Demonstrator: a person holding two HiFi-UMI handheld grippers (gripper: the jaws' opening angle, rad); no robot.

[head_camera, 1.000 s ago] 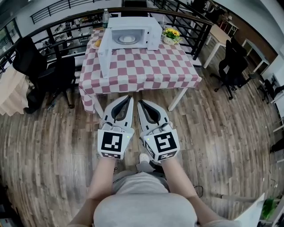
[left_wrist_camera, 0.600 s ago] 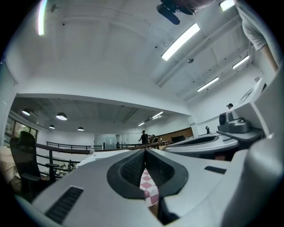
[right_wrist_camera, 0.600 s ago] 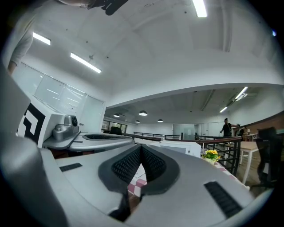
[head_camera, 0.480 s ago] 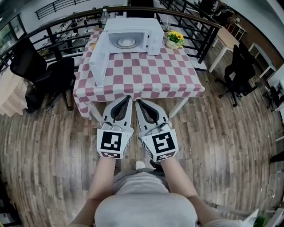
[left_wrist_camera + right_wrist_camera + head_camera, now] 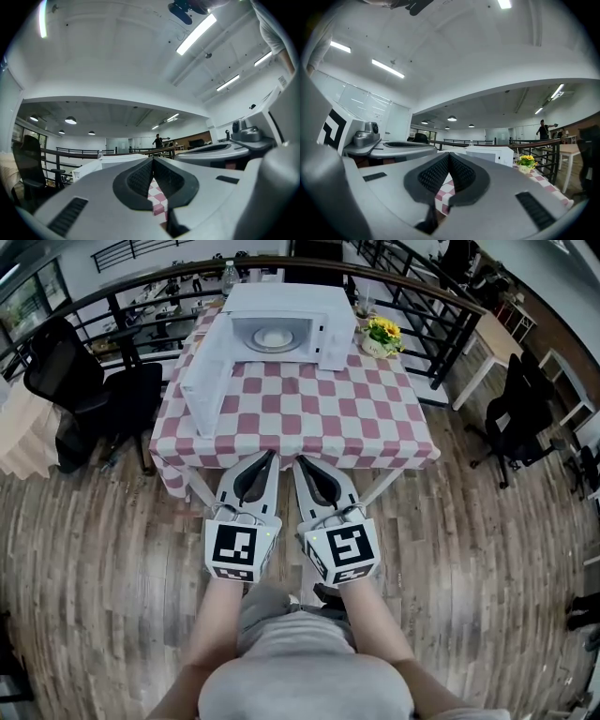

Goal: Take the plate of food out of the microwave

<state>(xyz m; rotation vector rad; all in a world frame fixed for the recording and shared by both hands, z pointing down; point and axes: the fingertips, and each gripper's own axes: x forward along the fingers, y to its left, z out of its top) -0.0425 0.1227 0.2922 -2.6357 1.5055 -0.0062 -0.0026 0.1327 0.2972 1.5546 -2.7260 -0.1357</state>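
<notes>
A white microwave (image 5: 281,322) stands at the far side of a table with a red-and-white checked cloth (image 5: 300,413). Its door (image 5: 206,385) hangs open to the left. Inside, a white plate (image 5: 273,336) with pale food rests on the turntable. My left gripper (image 5: 269,457) and right gripper (image 5: 300,463) are held side by side over the floor, just short of the table's near edge. Both are shut with nothing between the jaws. The right gripper view shows the microwave (image 5: 494,154) ahead beyond the shut jaws; the left gripper view shows it (image 5: 110,161) too.
A small pot of yellow flowers (image 5: 382,334) sits right of the microwave, and a bottle (image 5: 229,276) stands behind it. A dark railing (image 5: 441,296) curves behind the table. Black office chairs stand at the left (image 5: 84,390) and right (image 5: 520,404) on the wood floor.
The table and microwave have come nearer and shifted lower in the head view as the person walked forward. Both grippers stayed shut, side by side.
</notes>
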